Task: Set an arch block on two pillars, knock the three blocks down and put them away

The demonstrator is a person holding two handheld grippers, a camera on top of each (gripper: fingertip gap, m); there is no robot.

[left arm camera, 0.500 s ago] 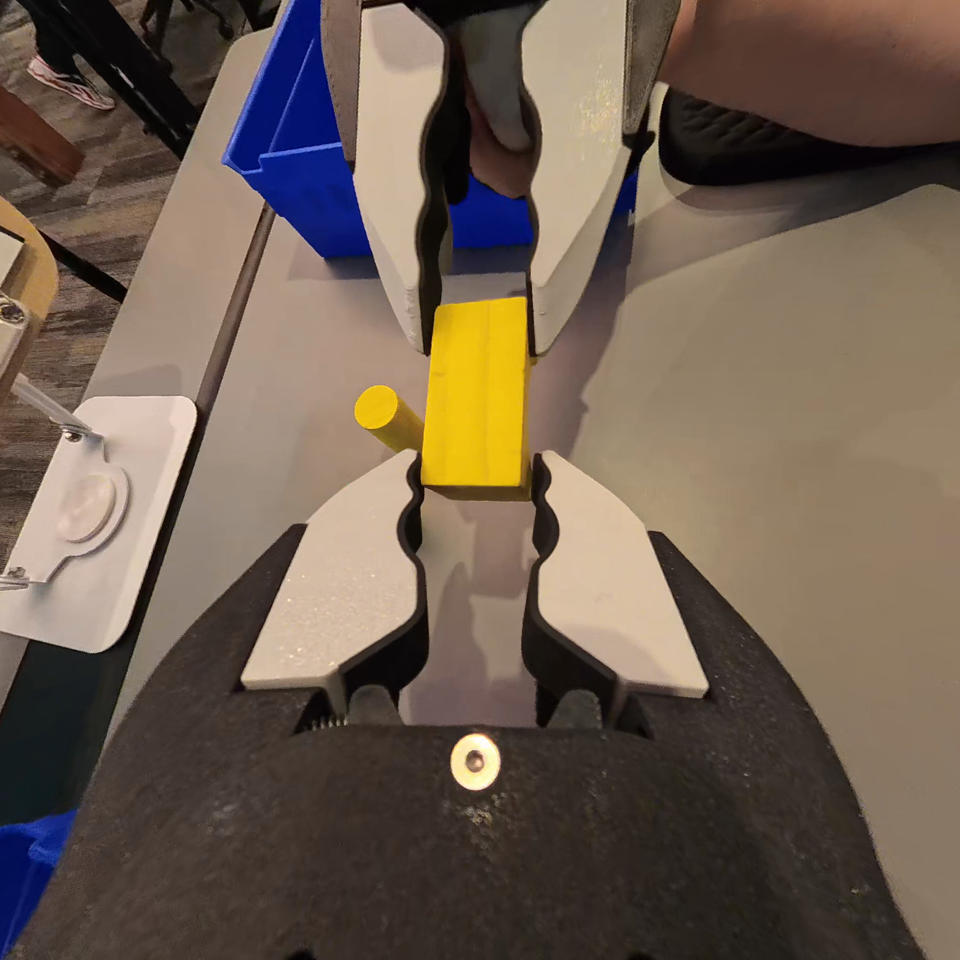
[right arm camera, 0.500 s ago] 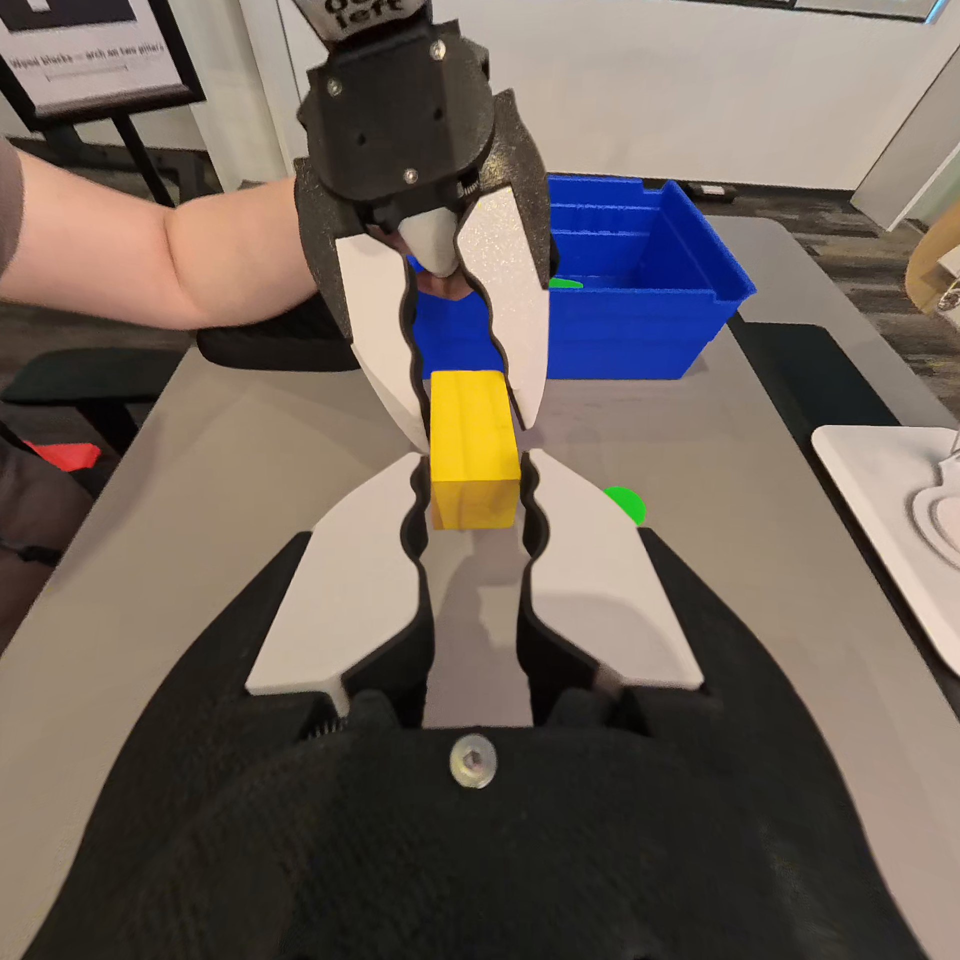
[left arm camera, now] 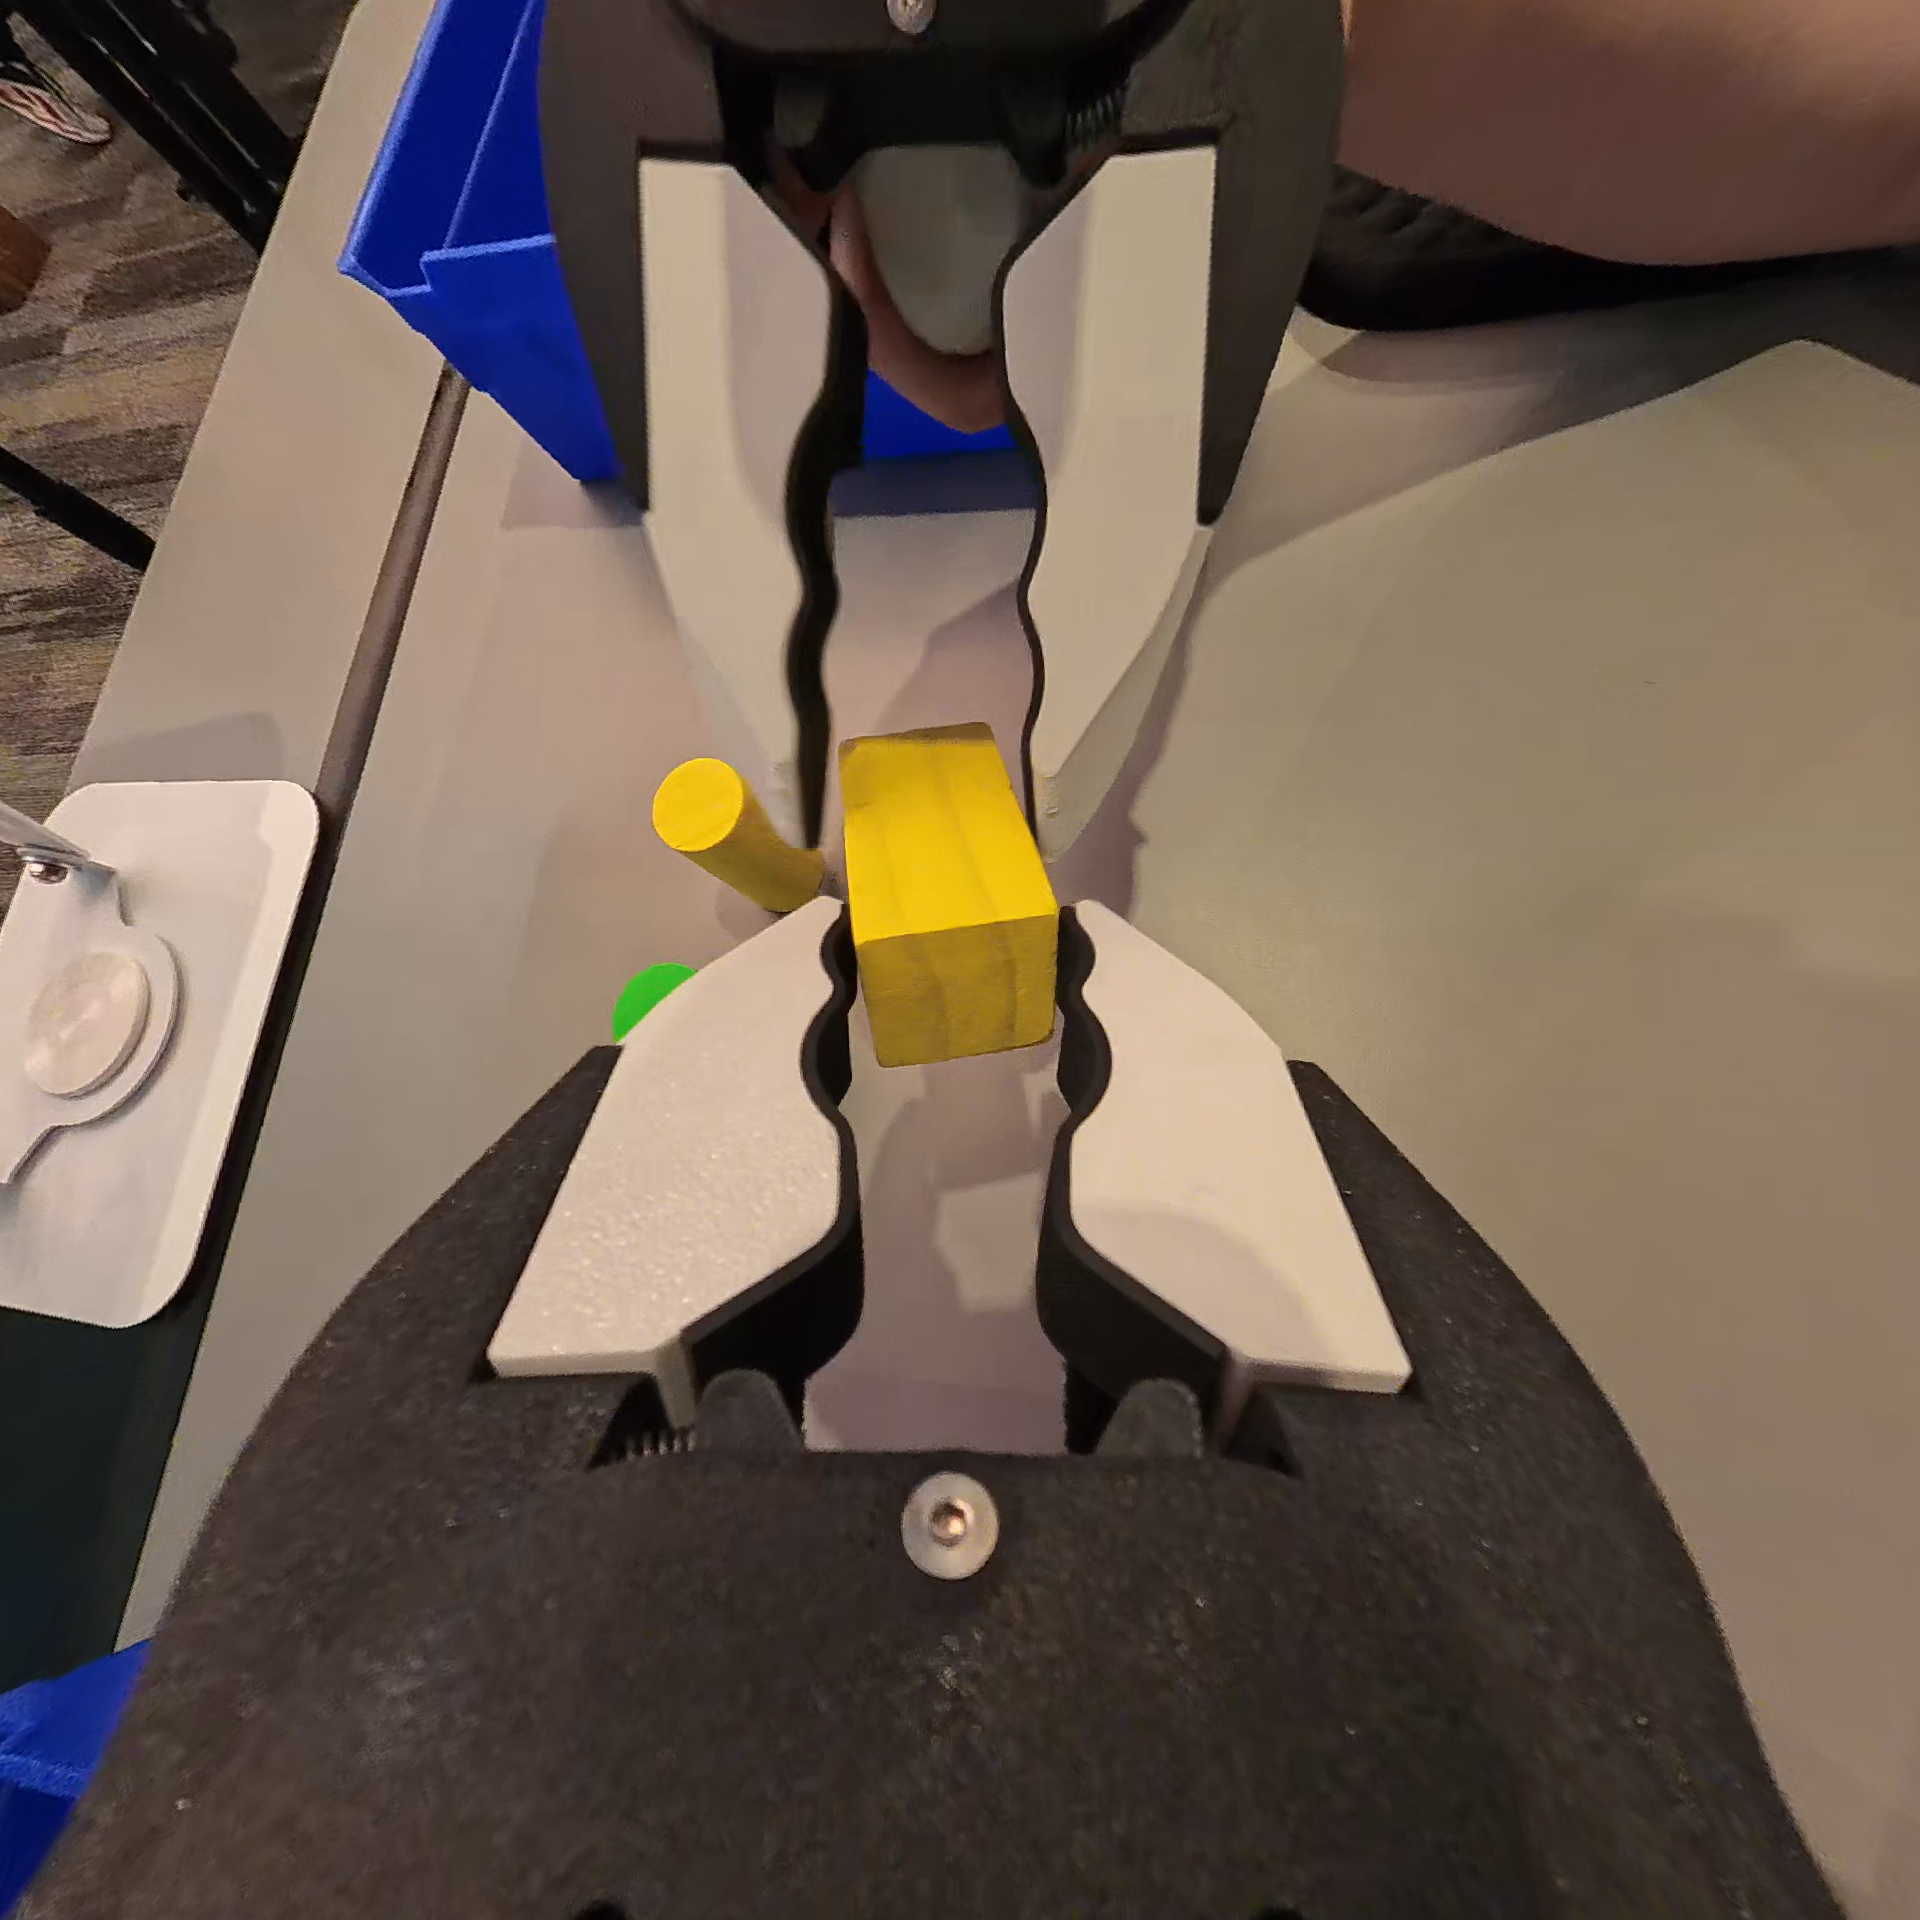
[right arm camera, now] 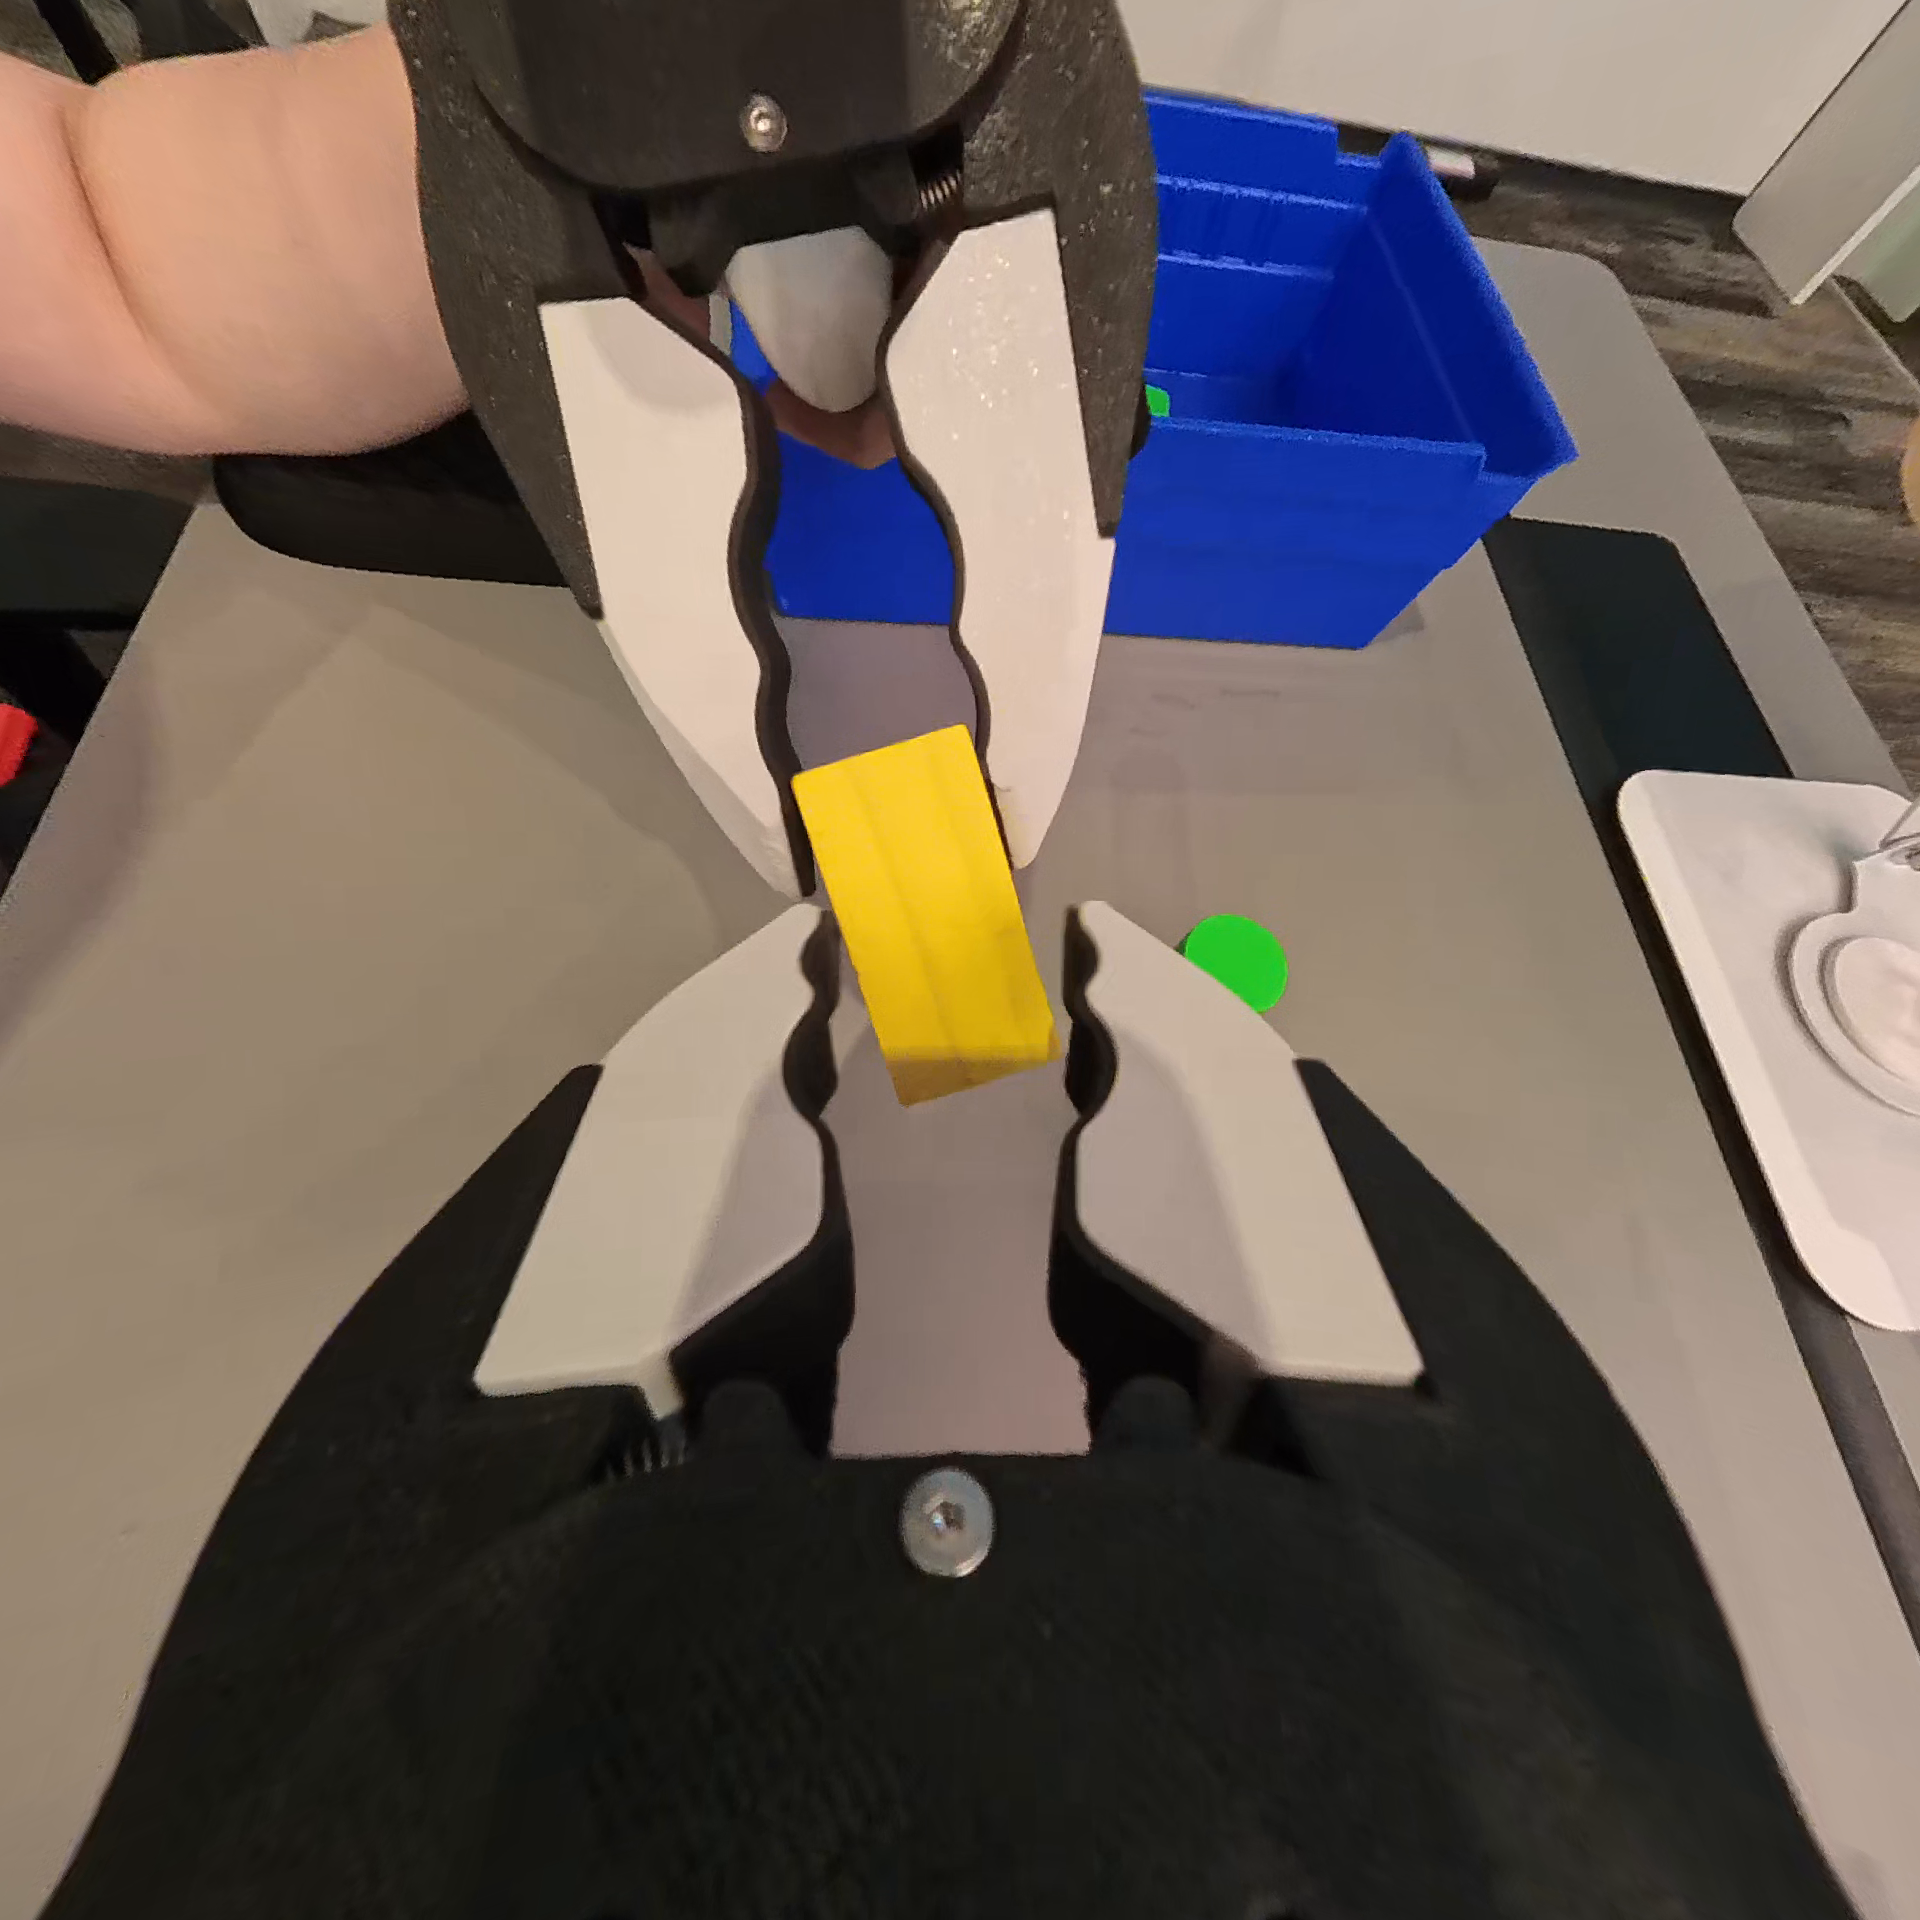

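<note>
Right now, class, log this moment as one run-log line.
left hand-held gripper: shut on yellow block | right hand-held gripper: open, astride block's other end | yellow cylinder: beside block

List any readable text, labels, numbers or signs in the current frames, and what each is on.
None: no writing shows in either view.
Nothing is printed on the yellow block, blue bin, green disc, white plate, table, left gripper or right gripper.
</note>
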